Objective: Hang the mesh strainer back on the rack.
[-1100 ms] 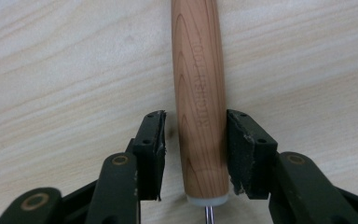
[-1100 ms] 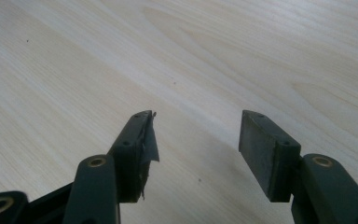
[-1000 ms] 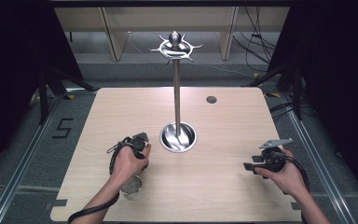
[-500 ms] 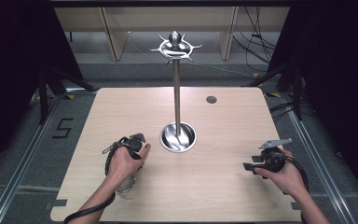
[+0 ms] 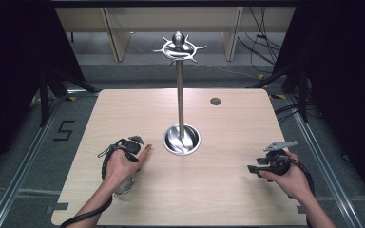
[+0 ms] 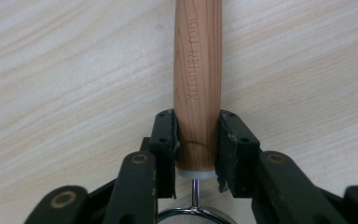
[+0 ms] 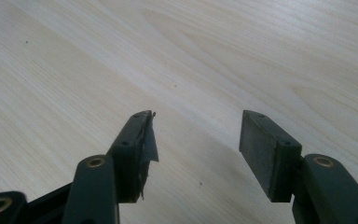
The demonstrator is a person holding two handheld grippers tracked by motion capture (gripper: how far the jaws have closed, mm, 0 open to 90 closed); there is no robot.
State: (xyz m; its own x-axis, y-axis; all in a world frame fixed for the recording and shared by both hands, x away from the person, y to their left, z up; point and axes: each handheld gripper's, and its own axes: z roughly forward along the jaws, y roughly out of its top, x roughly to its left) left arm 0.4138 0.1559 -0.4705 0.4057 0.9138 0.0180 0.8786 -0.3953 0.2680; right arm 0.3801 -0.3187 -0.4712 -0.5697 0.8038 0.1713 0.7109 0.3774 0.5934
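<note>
The left gripper (image 6: 196, 149) is clamped on the wooden handle (image 6: 198, 84) of a small strainer, its two black jaws pressing the handle from both sides near the end where a thin metal stem leads down to the mesh bowl (image 6: 196, 215) at six o'clock of the left gripper view. The handle runs toward twelve o'clock in that view, with the words KITCHEN TOOL stamped along it, and the pale wooden table (image 6: 65, 70) lies behind it. In the high view the left gripper (image 5: 132, 146) sits at about eight o'clock of the table (image 5: 237, 199), with the tip of the handle (image 5: 145, 151) poking out toward two o'clock and the strainer's metal bowl (image 5: 123, 188) under the hand at six o'clock. The metal stand (image 5: 180, 95) rises from its round base (image 5: 182, 139) at the table's middle, just beside the handle tip at three o'clock of it. The right gripper (image 5: 254, 169) rests near the table at about four o'clock, well apart from the stand; in the right gripper view its jaws stand wide apart with nothing between them (image 7: 196, 140).
</note>
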